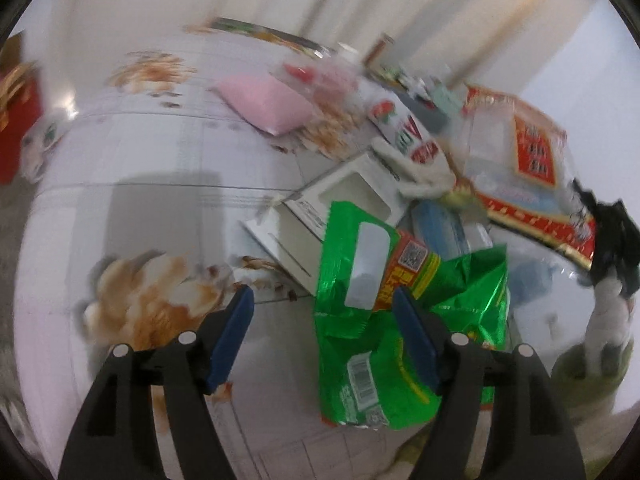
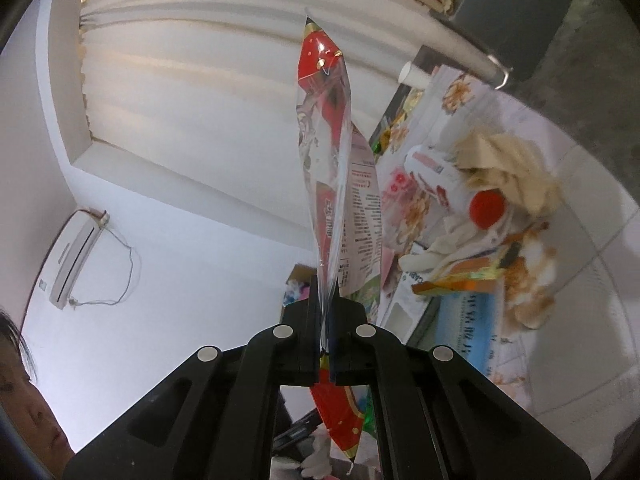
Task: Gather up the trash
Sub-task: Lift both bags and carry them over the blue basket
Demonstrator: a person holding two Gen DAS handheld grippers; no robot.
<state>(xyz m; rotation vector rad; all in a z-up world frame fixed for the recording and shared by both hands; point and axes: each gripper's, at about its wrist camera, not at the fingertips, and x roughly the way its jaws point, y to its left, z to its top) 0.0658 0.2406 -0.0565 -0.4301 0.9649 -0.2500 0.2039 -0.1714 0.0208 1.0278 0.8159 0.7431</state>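
Left gripper (image 1: 322, 310) jaws apart, empty, over green wrapper (image 1: 384, 332): light, crinkly, probably slippery; pinch near edge. Right gripper (image 2: 326, 280) clamped on red wrapper (image 2: 326, 140).

Table under a flower-print cloth
On the tablecloth (image 1: 160, 208) lie a green wrapper (image 1: 360, 344), white carton (image 1: 320, 216) and pink packet (image 1: 268, 104).

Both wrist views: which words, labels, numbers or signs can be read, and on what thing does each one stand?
"AD": green letters, seen sideways, on the white packet.
Green wrapper: a QR code, a barcode and yellow characters, too blurred to read.
Red-labelled clear bag: characters, blurred.
Red bag: small print, too small to read.
Blue box: white characters, blurred.
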